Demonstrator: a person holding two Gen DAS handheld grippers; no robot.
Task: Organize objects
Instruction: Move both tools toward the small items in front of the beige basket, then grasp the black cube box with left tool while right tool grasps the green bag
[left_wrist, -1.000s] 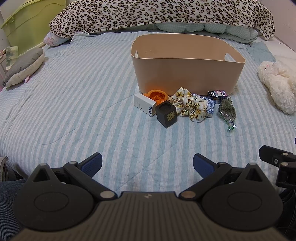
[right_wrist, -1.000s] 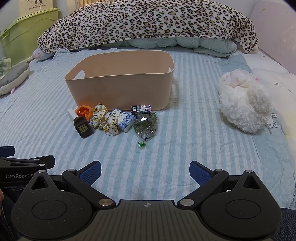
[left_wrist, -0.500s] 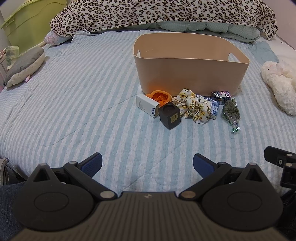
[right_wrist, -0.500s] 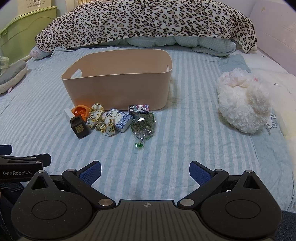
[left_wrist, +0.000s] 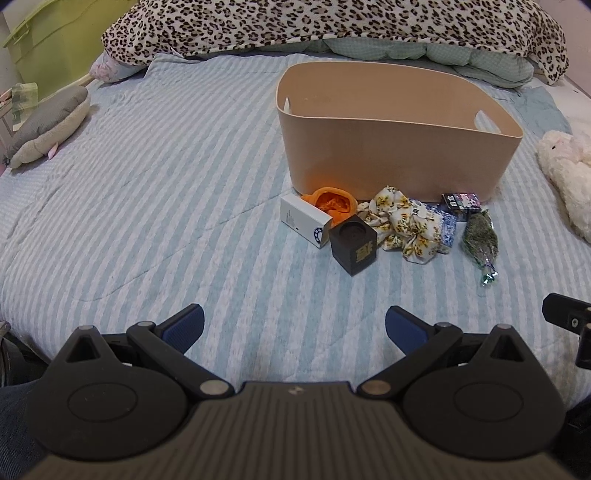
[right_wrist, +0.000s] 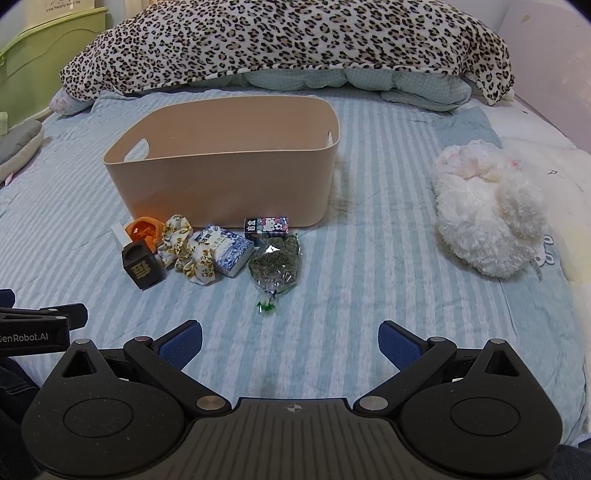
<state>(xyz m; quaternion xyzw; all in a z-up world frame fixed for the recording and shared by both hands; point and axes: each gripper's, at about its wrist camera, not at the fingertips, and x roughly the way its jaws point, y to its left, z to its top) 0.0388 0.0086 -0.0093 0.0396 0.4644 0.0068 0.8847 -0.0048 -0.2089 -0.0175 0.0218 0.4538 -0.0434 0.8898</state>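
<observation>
A beige bin (left_wrist: 391, 144) (right_wrist: 229, 177) stands on the striped bed. In front of it lie a white box (left_wrist: 304, 220), an orange piece (left_wrist: 330, 202) (right_wrist: 144, 229), a black cube (left_wrist: 352, 243) (right_wrist: 143, 264), a floral scrunchie (left_wrist: 404, 229) (right_wrist: 184, 251), a blue-white packet (right_wrist: 229, 249), a small cartoon box (left_wrist: 461, 201) (right_wrist: 266, 227) and a bag of green bits (left_wrist: 480, 242) (right_wrist: 275, 264). My left gripper (left_wrist: 294, 326) and right gripper (right_wrist: 290, 341) are both open and empty, low over the bed, short of the pile.
A white plush toy (right_wrist: 487, 218) (left_wrist: 565, 177) lies right of the bin. A leopard-print duvet (right_wrist: 288, 44) is heaped at the back. A grey plush (left_wrist: 48, 122) and a green cabinet (left_wrist: 48, 40) are at the left.
Both grippers have moved slightly forward toward the pile, which looks a little larger; the left view has shifted so the pile sits further right. Both stay open.
</observation>
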